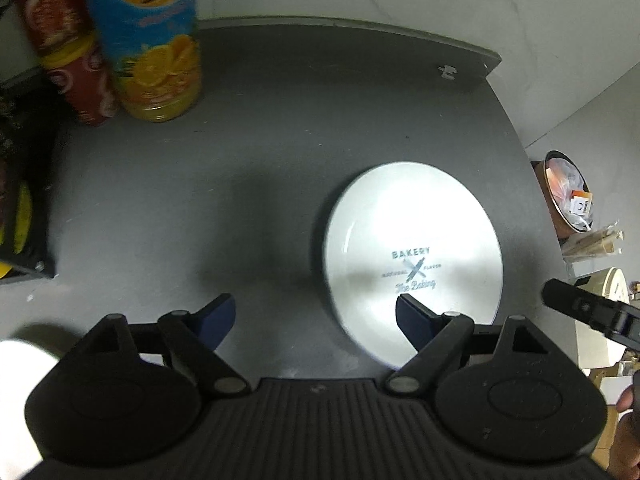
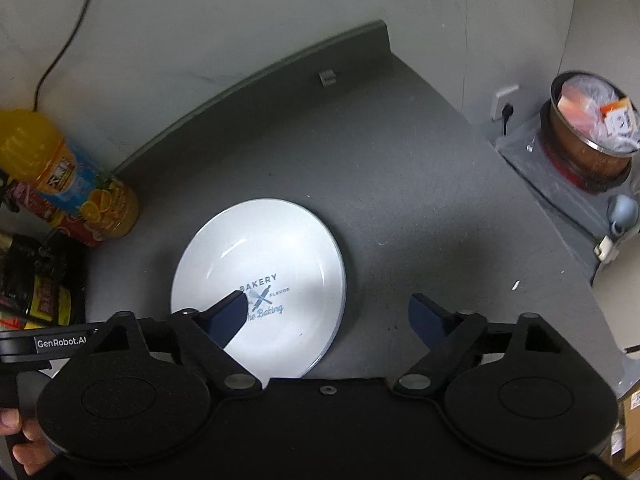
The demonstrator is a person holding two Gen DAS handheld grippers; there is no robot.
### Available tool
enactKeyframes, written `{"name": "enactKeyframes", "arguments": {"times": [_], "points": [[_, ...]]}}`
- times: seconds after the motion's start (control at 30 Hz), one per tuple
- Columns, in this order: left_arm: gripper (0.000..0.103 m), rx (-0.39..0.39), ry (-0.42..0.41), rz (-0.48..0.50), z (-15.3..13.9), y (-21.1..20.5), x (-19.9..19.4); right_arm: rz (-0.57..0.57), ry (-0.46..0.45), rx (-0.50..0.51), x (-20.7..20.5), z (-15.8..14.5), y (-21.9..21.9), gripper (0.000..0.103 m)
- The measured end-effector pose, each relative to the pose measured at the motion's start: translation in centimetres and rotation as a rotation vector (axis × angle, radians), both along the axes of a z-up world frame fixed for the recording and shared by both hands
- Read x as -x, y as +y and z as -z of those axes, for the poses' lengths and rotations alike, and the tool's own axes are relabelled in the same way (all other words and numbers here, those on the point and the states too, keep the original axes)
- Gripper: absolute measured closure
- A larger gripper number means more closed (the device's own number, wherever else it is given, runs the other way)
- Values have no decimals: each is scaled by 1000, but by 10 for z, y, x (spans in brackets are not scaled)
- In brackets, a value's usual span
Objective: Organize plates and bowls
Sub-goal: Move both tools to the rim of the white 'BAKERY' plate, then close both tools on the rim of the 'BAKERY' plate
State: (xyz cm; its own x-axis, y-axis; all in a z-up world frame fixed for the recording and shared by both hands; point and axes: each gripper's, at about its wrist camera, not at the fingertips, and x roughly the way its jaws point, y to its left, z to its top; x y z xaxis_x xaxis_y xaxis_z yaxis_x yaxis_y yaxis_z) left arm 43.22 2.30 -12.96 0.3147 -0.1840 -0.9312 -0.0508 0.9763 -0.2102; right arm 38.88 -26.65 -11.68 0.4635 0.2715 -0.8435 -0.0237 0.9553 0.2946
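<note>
The white plate (image 2: 260, 280) is being flanked by the open, empty left gripper (image 1: 316, 320) and right gripper (image 2: 334, 318), presumably for an edge grasp.

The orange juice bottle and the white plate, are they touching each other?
Apart. The right wrist view shows bare dark tabletop between the orange juice bottle and the white plate; the left wrist view shows the same gap.
</note>
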Motion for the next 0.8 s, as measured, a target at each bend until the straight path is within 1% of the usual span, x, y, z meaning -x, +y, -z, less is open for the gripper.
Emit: {"name": "enactKeyframes", "arguments": {"times": [0.13,0.2,0.27,0.33,0.43,0.5,0.53,0.6,0.67,0.73,0.77,0.8], "points": [[20,17,26,10,11,-4,-12,14,40,-9,-14,13,-3,26],[22,24,32,8,16,-5,-18,19,62,-12,-20,21,-5,32],[24,27,39,9,20,-6,-23,24,93,-39,-26,28,-9,35],[28,39,61,4,27,-7,-28,18,126,-54,-31,36,-11,35],[36,78,95,-5,35,-7,-34,6,154,-43,-39,45,-10,41],[42,82,110,-4,39,-9,-38,8,168,-44,-44,50,-11,48],[44,87,117,-6,42,-10,-39,11,174,-50,-46,53,-11,50],[53,93,130,-12,46,-11,-42,8,185,-58,-50,57,-12,56],[58,95,132,-10,49,-12,-43,3,192,-56,-53,60,-11,58],[66,108,147,-18,54,-13,-45,-4,199,-63,-54,64,-12,61],[72,117,155,-22,56,-13,-45,-8,199,-73,-54,65,-12,63],[73,122,154,-27,57,-13,-44,-12,200,-79,-55,66,-13,65]]}}
